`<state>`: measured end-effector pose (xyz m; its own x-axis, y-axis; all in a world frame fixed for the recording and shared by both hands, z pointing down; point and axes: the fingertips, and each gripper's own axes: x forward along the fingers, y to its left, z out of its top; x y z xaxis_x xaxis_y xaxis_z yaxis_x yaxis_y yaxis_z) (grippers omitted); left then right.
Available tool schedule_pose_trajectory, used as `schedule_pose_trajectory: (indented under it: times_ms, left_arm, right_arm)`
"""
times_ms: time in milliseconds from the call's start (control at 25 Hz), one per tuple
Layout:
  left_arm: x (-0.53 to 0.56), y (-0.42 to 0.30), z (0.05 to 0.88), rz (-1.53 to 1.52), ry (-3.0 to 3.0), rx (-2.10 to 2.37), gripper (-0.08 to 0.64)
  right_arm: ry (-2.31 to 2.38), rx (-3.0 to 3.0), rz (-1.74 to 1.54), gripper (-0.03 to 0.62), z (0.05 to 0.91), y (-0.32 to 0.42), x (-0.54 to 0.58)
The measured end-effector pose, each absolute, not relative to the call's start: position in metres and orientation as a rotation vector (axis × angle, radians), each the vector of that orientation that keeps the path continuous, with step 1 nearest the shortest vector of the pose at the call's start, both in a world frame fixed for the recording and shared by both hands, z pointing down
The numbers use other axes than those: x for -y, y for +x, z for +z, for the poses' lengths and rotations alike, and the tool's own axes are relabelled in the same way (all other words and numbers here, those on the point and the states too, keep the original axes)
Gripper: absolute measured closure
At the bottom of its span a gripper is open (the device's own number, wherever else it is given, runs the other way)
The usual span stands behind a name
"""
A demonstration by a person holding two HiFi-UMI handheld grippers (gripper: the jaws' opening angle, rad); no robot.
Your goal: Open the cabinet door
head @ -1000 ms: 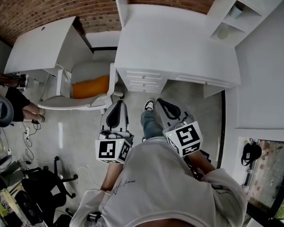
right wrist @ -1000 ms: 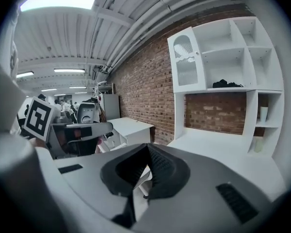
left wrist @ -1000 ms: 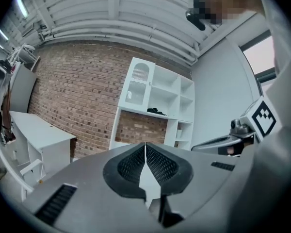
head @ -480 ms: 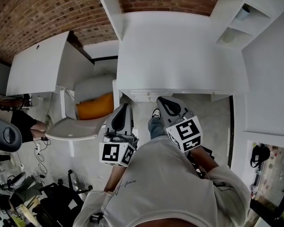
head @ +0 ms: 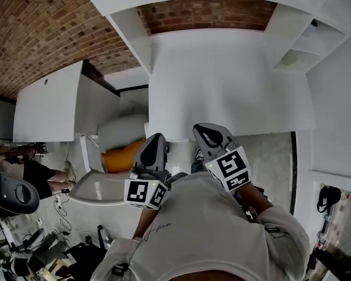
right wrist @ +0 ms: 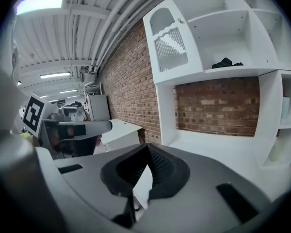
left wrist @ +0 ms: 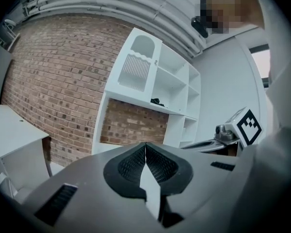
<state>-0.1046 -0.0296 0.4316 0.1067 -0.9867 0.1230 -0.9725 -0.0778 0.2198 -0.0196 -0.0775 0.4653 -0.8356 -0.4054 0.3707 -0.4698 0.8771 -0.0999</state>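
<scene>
You hold the left gripper (head: 154, 140) and the right gripper (head: 209, 132) side by side at the near edge of the white counter (head: 222, 81), both with jaws clenched on nothing, while the slatted cabinet door (right wrist: 169, 41) stands closed high above that counter's left end.

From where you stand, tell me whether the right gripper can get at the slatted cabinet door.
Probably not yet. The cabinet door sits high in the shelf unit, above and beyond the right gripper, whose fingers are shut. Nothing blocks the way over the white desktop.
</scene>
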Motion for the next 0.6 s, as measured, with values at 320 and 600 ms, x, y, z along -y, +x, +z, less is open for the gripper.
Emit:
schedule_pose_trajectory:
  times_ms: [320, 600]
  left_arm:
    - [0.077, -0.115, 0.429, -0.119, 2.204, 1.784, 0.543]
    - [0.11, -0.133, 0.403, -0.143, 2.351, 1.737, 0.544]
  right_arm:
    - [0.786, 2.649, 0.295, 0.569, 0.457, -0.021, 0.127]
    - [0.929, 2.732, 0.214, 0.569, 0.405, -0.037, 0.154]
